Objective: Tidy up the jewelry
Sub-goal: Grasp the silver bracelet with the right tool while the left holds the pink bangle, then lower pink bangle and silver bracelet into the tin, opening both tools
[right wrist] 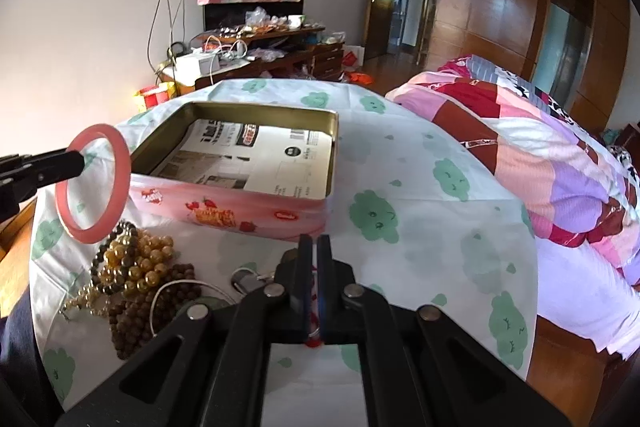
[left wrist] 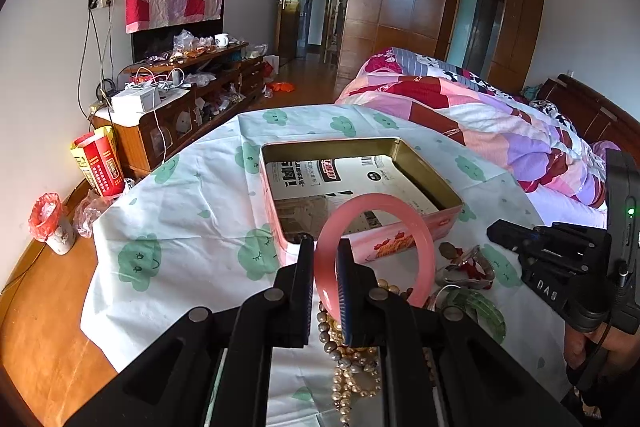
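Note:
My left gripper is shut on a pink bangle and holds it up just in front of the near wall of the open pink tin. The bangle also shows in the right wrist view, left of the tin. Loose jewelry lies on the cloth: a pearl necklace, a green bangle, and brown and amber bead strings. My right gripper is nearly shut, with something small and red deep between its jaws; it hovers before the tin's near right corner.
The table wears a white cloth with green clouds. A printed paper lines the tin's floor. A bed with a patchwork quilt stands right. A cluttered cabinet, a red box and a cup stand left.

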The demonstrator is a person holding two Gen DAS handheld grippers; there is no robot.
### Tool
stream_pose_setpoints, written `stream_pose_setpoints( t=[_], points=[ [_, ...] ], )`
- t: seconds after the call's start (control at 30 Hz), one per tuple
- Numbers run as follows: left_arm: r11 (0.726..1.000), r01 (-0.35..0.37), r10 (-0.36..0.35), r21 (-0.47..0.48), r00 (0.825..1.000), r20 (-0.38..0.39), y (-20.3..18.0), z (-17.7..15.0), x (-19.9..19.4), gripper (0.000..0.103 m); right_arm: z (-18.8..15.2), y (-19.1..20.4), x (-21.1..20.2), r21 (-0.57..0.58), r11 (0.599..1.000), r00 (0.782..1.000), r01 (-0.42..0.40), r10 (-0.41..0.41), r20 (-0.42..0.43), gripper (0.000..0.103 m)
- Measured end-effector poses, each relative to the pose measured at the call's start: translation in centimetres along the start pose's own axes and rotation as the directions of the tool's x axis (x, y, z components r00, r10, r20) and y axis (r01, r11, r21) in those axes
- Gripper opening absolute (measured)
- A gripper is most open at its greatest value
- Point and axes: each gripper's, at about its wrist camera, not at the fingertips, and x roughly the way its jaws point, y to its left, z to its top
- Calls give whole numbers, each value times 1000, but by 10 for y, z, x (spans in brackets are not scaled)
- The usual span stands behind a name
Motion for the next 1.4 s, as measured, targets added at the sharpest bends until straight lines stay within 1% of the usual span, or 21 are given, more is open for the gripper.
stream_pose_setpoints(
  t=[0.07,0.1,0.13,0.17,0.27,0.33,0.37,0.4,0.43,0.47,0.5,0.53,0.6,0.63,0.73,0.97,1.23,1.4],
  points=[
    [1000,-4,4,-6,1000,-4,2,-1,2,10,-1,0,7,-6,1000,999,-8,7,-31,27],
    [1000,-6,6,-9,1000,-6,3,-1,2,10,-3,-1,9,-2,1000,999,-14,14,-40,55],
    [1000,-7,7,-12,1000,-9,3,-1,3,10,-5,-1,11,8,1000,999,-19,20,-42,69],
    [1000,-7,7,-14,1000,-12,4,-2,4,10,-6,-1,12,13,1000,999,-19,20,-38,70],
    [1000,-6,5,-11,1000,-18,3,-2,5,10,-10,5,19,1,1000,998,-25,25,-61,68],
    [1000,-4,3,-9,1000,-18,3,-2,4,10,-12,8,26,-9,999,996,-36,36,-86,58],
    [1000,-3,3,-8,1000,-18,3,-2,4,10,-14,9,33,-16,999,992,-39,37,-124,58],
    [1000,-2,1,-9,1000,-18,3,-2,4,10,-16,9,37,-15,999,989,-46,43,-141,57],
    [1000,-1,1,-9,1000,-19,3,-2,4,10,-17,7,40,-2,998,986,-60,59,-158,51],
    [1000,-1,0,-10,1000,-20,3,-2,4,10,-18,3,42,16,997,982,-75,77,-174,43],
    [1000,0,0,-10,1000,-21,3,-2,4,10,-19,1,43,26,996,980,-80,84,-179,32],
    [1000,0,-1,-10,1000,-21,3,-2,4,10,-20,0,42,30,996,981,-81,85,-176,24],
    [1000,-1,1,-10,1000,-20,3,-2,4,10,-21,1,39,20,996,982,-83,86,-166,15],
    [1000,-2,2,-11,1000,-19,3,-2,4,10,-21,2,37,18,996,984,-84,86,-157,13],
    [1000,-2,2,-14,1000,-16,4,-1,4,10,-21,3,29,14,997,989,-78,79,-121,10],
    [1000,4,-4,-2,1000,-4,2,6,0,10,-10,6,12,7,996,995,-85,85,-47,10],
    [1000,7,-8,14,1000,23,2,23,1,10,14,4,-10,9,996,995,-89,89,34,10],
    [1000,8,-9,23,999,37,4,37,6,10,31,2,-13,6,995,993,-99,99,65,10]
  ],
)
